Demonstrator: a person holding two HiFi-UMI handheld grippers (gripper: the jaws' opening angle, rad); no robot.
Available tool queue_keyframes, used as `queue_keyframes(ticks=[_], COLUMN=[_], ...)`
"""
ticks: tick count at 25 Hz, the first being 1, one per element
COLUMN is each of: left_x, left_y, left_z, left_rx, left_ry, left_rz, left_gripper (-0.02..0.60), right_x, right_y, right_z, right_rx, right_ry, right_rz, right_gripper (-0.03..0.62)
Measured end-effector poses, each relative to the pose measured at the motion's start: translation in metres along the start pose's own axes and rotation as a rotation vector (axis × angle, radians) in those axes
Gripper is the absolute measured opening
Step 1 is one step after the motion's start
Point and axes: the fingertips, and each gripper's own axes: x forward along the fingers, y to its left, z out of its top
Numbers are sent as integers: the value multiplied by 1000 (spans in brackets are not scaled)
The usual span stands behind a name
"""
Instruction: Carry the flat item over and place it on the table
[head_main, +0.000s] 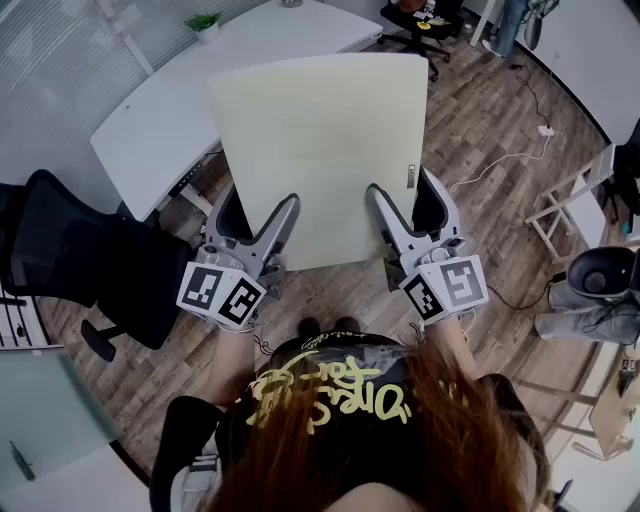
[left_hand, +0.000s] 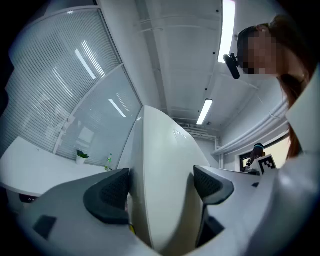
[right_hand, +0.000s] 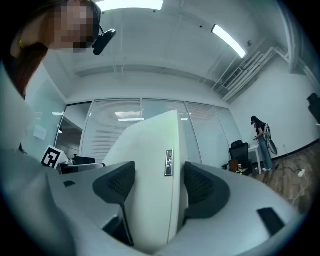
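A pale, flat rectangular panel (head_main: 320, 150) hangs level above the wooden floor, its far edge over the corner of the white table (head_main: 170, 110). My left gripper (head_main: 258, 215) is shut on the panel's near left side and my right gripper (head_main: 405, 205) on its near right side. In the left gripper view the panel (left_hand: 165, 170) stands edge-on between the dark pads (left_hand: 112, 192). The right gripper view shows the panel (right_hand: 150, 165), with a small metal label, clamped between the two pads (right_hand: 200, 187).
A black office chair (head_main: 90, 260) stands close at the left, beside the table. A small potted plant (head_main: 205, 25) sits at the table's far end. A white rack (head_main: 570, 210) and a floor cable (head_main: 490, 165) lie to the right. Another person (right_hand: 260, 140) stands far off.
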Motion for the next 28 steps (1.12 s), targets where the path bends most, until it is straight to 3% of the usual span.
queue_keyframes(ticks=[22, 28], left_x=[-3, -26], left_y=[-2, 19], left_z=[-1, 2], left_rx=[-5, 0], left_ry=[0, -2], left_rz=[15, 15], left_gripper=[402, 402], right_x=[0, 7], right_y=[-1, 27], right_z=[0, -13], right_rx=[10, 11], right_ry=[4, 14], right_rz=[24, 31], right_gripper=[314, 314])
